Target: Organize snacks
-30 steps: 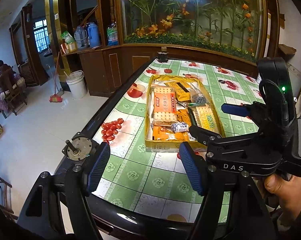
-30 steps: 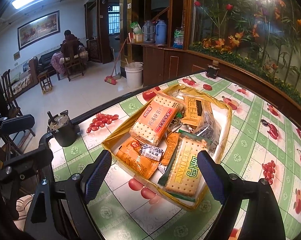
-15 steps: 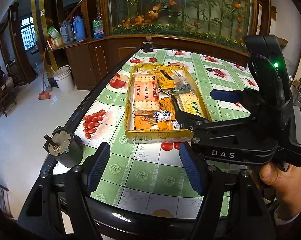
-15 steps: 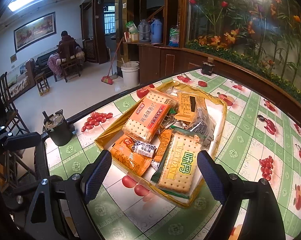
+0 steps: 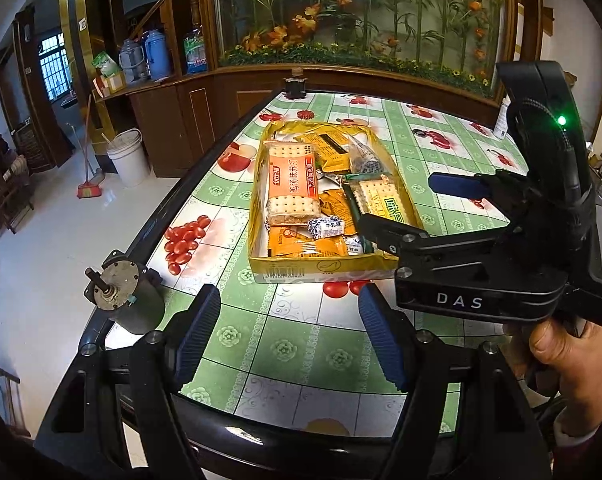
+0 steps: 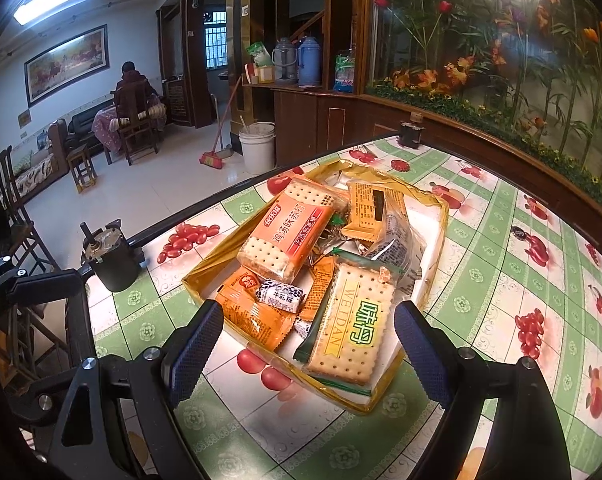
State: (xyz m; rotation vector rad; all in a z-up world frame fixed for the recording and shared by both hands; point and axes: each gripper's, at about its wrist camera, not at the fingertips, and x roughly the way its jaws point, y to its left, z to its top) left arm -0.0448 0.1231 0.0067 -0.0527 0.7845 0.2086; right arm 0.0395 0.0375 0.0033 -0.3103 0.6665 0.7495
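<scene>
Snacks (image 6: 333,240) half-buried under cracker packs (image 6: 287,230)

Your counter (image 5: 301,344) wears a glossy plastic cloth with a shiny black rim. The yellow box (image 6: 441,232) looks like cardboard lined with crinkled film, holding shiny plastic snack wrappers (image 6: 289,232). Your grippers' fingers (image 6: 193,344) are matt black with rough blue pads, and the motor (image 5: 117,284) has a dull metal face.
</scene>
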